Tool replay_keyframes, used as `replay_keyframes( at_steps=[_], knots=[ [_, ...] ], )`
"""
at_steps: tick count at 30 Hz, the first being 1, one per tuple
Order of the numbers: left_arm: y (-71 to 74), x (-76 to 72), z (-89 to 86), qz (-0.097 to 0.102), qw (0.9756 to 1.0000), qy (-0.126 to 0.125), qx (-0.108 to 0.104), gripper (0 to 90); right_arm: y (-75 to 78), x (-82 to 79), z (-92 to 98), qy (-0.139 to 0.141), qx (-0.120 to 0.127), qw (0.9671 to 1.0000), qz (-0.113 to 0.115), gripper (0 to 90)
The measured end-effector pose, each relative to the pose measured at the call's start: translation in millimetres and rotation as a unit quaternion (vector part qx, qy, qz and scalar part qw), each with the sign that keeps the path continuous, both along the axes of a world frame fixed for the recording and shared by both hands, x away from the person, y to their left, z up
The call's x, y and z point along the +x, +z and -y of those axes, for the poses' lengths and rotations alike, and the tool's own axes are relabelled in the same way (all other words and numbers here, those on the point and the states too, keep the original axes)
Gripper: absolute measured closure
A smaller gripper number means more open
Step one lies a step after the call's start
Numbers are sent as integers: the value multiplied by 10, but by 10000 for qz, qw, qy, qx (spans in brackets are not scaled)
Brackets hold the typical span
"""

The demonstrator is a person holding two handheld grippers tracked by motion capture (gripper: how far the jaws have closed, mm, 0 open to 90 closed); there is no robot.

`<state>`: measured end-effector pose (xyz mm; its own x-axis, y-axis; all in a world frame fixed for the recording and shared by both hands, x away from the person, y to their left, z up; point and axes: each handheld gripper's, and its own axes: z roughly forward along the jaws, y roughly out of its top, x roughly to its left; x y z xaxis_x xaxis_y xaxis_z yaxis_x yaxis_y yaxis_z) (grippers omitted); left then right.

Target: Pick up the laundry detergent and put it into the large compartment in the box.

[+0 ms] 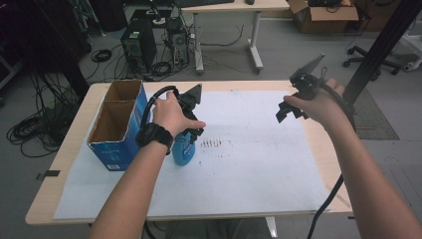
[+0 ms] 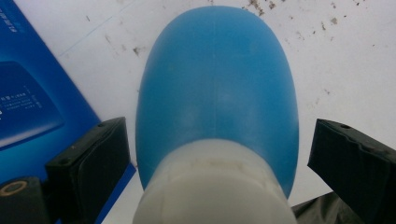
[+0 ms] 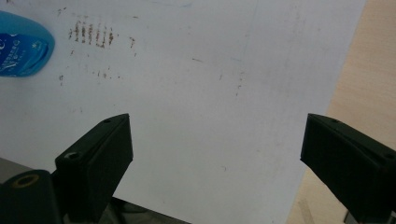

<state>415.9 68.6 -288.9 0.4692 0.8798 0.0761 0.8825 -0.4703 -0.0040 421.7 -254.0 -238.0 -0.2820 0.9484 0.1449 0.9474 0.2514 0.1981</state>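
Observation:
A blue bottle with a white cap stands upright on the white paper sheet, just right of the blue cardboard box. My left gripper is lowered over its top. In the left gripper view the bottle sits between the two black jaws of my left gripper, with a narrow gap showing on each side. My right gripper hovers open above the right part of the sheet. In its own view my right gripper has nothing between its jaws, and the bottle lies at the far left.
An open blue cardboard box with two compartments stands at the table's left, close to the bottle. Brown smudges mark the paper right of the bottle. The wooden table edge shows right of the sheet. A computer tower, cables and another desk stand beyond.

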Motion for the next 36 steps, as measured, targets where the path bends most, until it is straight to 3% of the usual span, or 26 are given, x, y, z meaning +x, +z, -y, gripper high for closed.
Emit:
replay_keyframes(
  at_steps=[36],
  knots=[
    [-29, 30, -38, -32, 10000, 60, -72, 233, -52, 20, -12, 29, -37, 10000, -46, 95]
  ],
)
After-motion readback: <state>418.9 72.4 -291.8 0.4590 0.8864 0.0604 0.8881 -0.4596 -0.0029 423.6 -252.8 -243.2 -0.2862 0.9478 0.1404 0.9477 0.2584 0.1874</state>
